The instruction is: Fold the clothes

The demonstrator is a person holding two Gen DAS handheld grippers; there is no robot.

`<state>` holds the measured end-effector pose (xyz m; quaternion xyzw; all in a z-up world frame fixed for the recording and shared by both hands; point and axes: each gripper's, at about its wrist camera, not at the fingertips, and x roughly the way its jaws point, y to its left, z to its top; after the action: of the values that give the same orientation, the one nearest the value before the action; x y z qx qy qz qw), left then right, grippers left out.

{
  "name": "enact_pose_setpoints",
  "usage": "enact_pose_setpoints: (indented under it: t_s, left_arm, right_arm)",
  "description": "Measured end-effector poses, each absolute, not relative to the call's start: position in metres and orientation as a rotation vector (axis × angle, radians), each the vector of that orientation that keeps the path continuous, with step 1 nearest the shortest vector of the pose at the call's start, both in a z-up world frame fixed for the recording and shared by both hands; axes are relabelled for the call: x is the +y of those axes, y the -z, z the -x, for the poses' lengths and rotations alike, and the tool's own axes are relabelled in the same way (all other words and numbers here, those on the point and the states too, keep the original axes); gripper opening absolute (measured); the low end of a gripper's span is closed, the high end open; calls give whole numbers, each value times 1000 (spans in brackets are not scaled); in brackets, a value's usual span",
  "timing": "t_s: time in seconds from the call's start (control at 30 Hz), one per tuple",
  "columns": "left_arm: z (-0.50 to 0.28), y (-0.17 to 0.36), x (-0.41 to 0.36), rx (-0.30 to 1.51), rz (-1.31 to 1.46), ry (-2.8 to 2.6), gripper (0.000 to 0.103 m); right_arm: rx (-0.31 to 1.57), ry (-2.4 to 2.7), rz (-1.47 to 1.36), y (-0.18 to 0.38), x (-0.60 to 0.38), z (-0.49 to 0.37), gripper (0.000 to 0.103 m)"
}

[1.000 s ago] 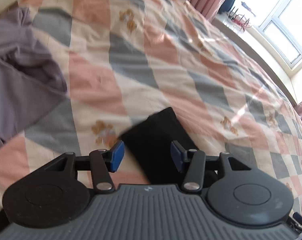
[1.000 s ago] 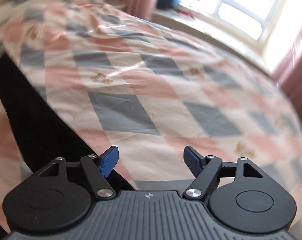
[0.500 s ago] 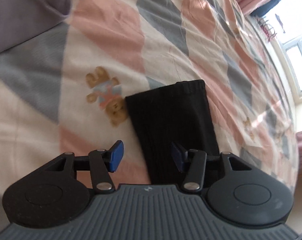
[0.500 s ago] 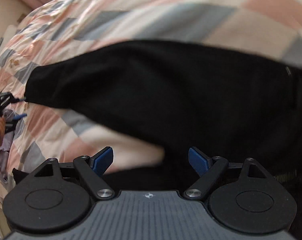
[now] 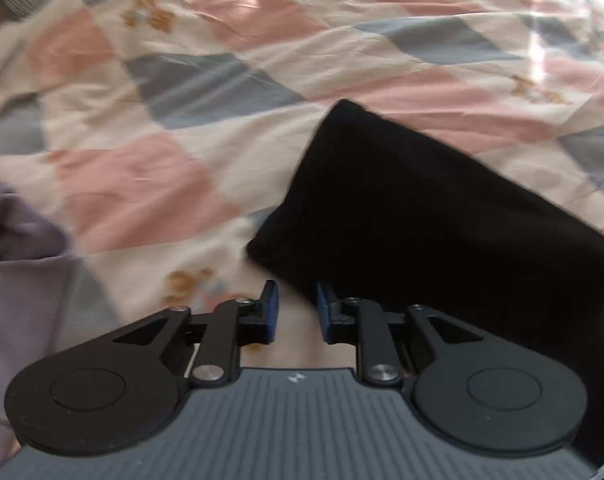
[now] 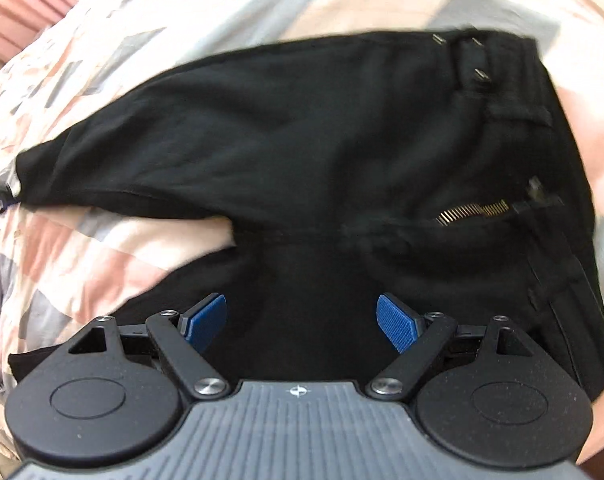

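Black trousers lie spread on a checked pink, grey and cream bedspread. The right wrist view shows both legs, the open brass zip and the waistband at the right. My right gripper is open and empty, just above the crotch area. In the left wrist view one black trouser leg ends at its cuff near my left gripper. The left jaws are narrowed to a small gap with nothing between them, just beside the cuff's near corner.
A lilac garment lies bunched at the left of the left wrist view. Pink curtains hang at the upper left of the right wrist view. The bedspread extends around the trousers on all sides.
The left gripper swung round to the cuff's side and its jaws narrowed from wide open. The right gripper moved in closer over the trousers' crotch, still open.
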<state>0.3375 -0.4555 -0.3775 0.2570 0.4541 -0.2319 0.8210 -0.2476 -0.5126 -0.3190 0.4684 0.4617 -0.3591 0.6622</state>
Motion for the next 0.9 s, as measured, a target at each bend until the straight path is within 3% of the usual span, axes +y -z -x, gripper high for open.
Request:
enact_pose_setpoints:
  t_s: [0.03,0.07,0.13,0.3,0.4,0.47,0.53,0.7,0.9]
  left_arm:
    - [-337,374,-448,985,-530,460,33]
    - [-336,369,-438,1003,-496,439,33]
    - [-330,357,-415,1055,-405,383,26]
    - [-241,322,-380,1220,-244,582,26]
    - [-142,308,-383,1297,-257,768,26]
    - [-75,301,-389,1355,-242,871,25]
    - [-10,297,-397,1403,-198,933,25]
    - [135,295,-438,1482,-142,1019,25]
    - [271,303,-522,1433,-307,1035,28]
  right_arm:
    - [1041,821,-1067,318,-512,254,84]
    - [1030,833,-1068,316,-513,262,84]
    - [1004,862,-1064,310,-517,283,84]
    - [927,954,-1072,299,-539,343,82]
    - [828,947,-1113,295,-559,383,68]
    - [761,895,-1147,294,-577,403,52]
    - [735,828,-1165,296,-600,415,45]
    - [756,611,-1224,327,-665,425,45]
    - [848,392,-1232,358,-723,416,46]
